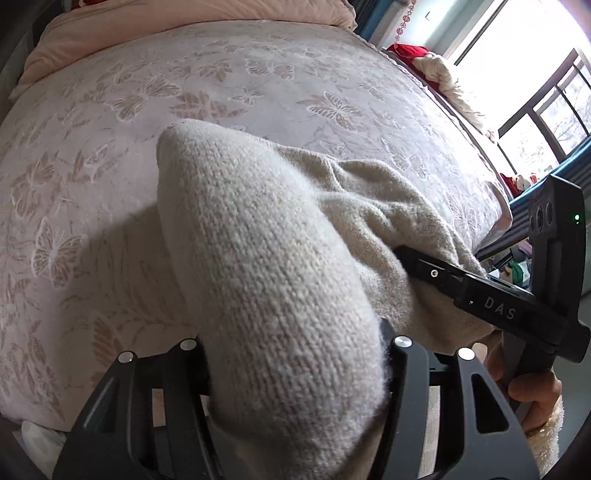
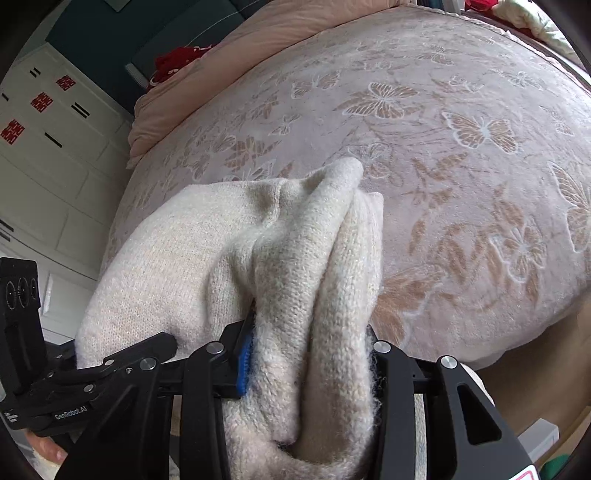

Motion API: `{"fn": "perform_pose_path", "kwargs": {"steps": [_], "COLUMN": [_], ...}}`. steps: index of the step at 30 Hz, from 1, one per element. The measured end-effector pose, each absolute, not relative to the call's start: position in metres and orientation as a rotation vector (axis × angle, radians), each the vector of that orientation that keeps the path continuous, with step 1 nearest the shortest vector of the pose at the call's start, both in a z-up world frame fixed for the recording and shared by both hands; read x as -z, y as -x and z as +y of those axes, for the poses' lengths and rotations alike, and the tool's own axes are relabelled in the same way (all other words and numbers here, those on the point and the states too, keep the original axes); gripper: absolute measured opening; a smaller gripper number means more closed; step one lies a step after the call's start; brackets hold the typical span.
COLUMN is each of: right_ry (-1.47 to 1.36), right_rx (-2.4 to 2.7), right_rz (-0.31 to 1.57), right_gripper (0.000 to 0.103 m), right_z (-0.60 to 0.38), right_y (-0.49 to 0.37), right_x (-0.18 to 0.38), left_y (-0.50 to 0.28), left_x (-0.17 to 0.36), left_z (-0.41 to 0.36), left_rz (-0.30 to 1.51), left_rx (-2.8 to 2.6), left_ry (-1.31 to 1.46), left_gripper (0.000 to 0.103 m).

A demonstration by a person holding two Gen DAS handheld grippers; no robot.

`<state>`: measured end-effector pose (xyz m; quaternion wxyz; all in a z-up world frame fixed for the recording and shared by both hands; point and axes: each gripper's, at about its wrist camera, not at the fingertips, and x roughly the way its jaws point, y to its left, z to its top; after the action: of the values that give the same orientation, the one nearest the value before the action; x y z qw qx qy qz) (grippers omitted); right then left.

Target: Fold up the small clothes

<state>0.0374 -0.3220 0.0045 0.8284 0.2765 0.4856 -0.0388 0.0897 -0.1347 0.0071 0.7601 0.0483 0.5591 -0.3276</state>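
A cream knitted garment point(image 1: 266, 251) hangs bunched between both grippers over the bed. My left gripper point(image 1: 295, 369) is shut on a thick fold of it, and the knit covers the fingertips. My right gripper point(image 2: 306, 369) is shut on another bunched part of the same garment point(image 2: 306, 266); a blue pad shows on its left finger. In the left wrist view the right gripper's black body point(image 1: 491, 299) reaches into the cloth from the right. In the right wrist view the left gripper's body point(image 2: 110, 373) lies at lower left against the cloth.
The bed carries a pale pink blanket with butterfly patterns point(image 1: 258, 85) point(image 2: 461, 147). A pink duvet point(image 1: 177, 26) is piled at its far end. A window point(image 1: 535, 92) is at right. White drawers point(image 2: 44, 147) stand left of the bed.
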Motion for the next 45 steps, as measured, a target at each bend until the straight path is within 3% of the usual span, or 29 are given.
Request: {"fn": "perform_pose_path", "kwargs": {"steps": [12, 17, 25, 33, 36, 38, 40, 42, 45], "right_ry": [-0.623, -0.655, -0.539, -0.303, -0.264, -0.274, -0.311, -0.361, -0.421], "right_rx": [0.112, 0.111, 0.069, -0.034, -0.093, -0.142, -0.211, -0.229, -0.097], "right_rz": [1.148, 1.126, 0.895, 0.595, 0.513, 0.506, 0.545, 0.630, 0.879], "right_gripper": [0.039, 0.037, 0.033, 0.033, 0.036, 0.047, 0.058, 0.060, 0.060], "right_z": [-0.324, -0.325, -0.307, -0.232, -0.203, -0.192, -0.187, -0.188, -0.193], "right_y": [-0.022, -0.020, -0.016, -0.028, -0.044, -0.065, -0.100, -0.137, -0.167], "right_x": [0.061, 0.051, -0.076, -0.224, -0.250, -0.244, -0.212, -0.152, -0.050], "left_y": [-0.080, -0.078, -0.079, -0.071, -0.080, -0.096, -0.126, -0.154, -0.187], "left_x": [0.056, 0.053, -0.042, -0.181, -0.213, -0.215, -0.193, -0.150, -0.048], "left_z": [-0.130, -0.130, -0.108, -0.034, 0.005, 0.026, 0.046, 0.066, 0.105], "left_rz": [1.343, 1.334, 1.182, 0.801, 0.699, 0.680, 0.699, 0.736, 0.936], "left_rx": [0.648, 0.646, 0.740, 0.759, 0.738, 0.722, 0.668, 0.570, 0.359], "left_ry": [-0.167, -0.175, -0.107, -0.094, -0.083, -0.068, -0.049, -0.032, 0.024], "left_gripper": [0.057, 0.056, 0.055, 0.055, 0.058, 0.062, 0.072, 0.087, 0.090]}}
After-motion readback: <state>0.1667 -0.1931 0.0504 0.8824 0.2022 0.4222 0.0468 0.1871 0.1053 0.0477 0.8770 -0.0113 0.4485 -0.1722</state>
